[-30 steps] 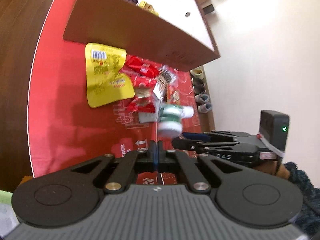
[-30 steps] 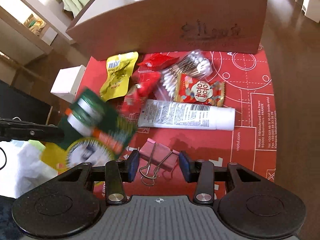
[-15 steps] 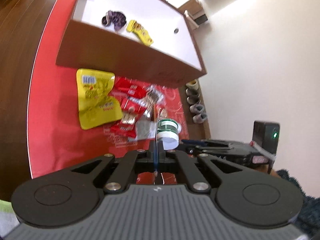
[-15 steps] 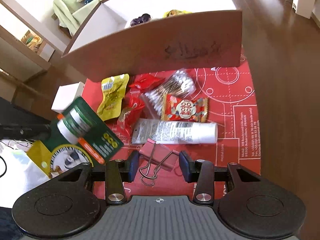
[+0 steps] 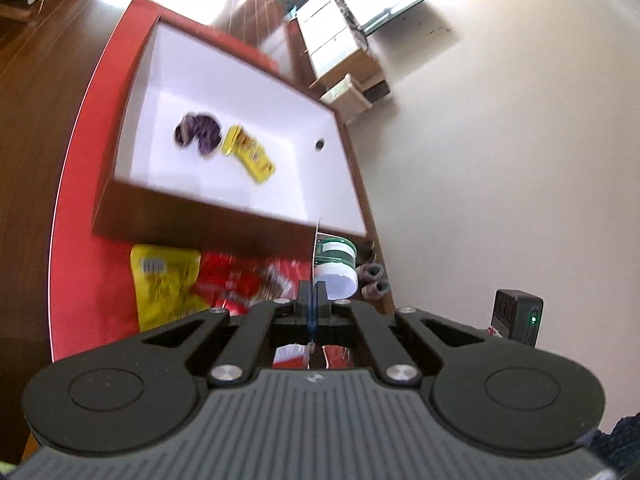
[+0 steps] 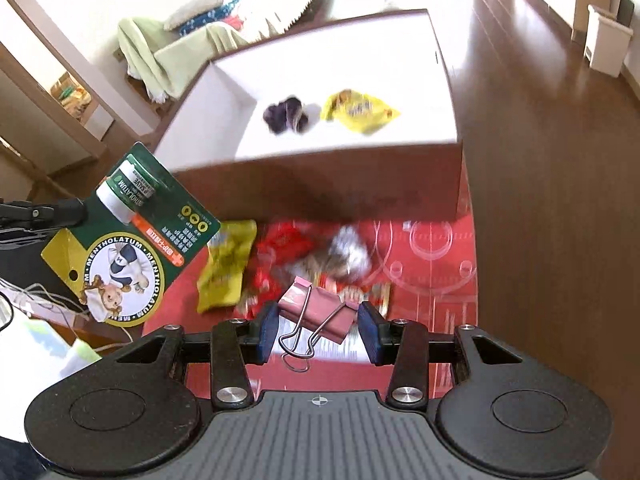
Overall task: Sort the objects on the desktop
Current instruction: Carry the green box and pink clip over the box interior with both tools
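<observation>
Left gripper (image 5: 311,300) jaws are clenched on the thin card edge of the lip balm pack (image 6: 132,236), which is held in the air left of the box (image 6: 448,80), above the red mat (image 5: 80,280). Right gripper (image 6: 318,330) jaws are closed around the pink binder clip (image 6: 316,312), gripped at its ends, wire handles hanging toward the camera. Already in the box: a purple item (image 6: 286,114) and a yellow packet (image 6: 360,110). The remaining snack packets (image 6: 228,268) are left on the mat in front of the box. Risks: the card is pinched only at one edge, so it could swing or slip if moved fast; the clip could pivot between the pads; both loads could collide if released over the box at once.
</observation>
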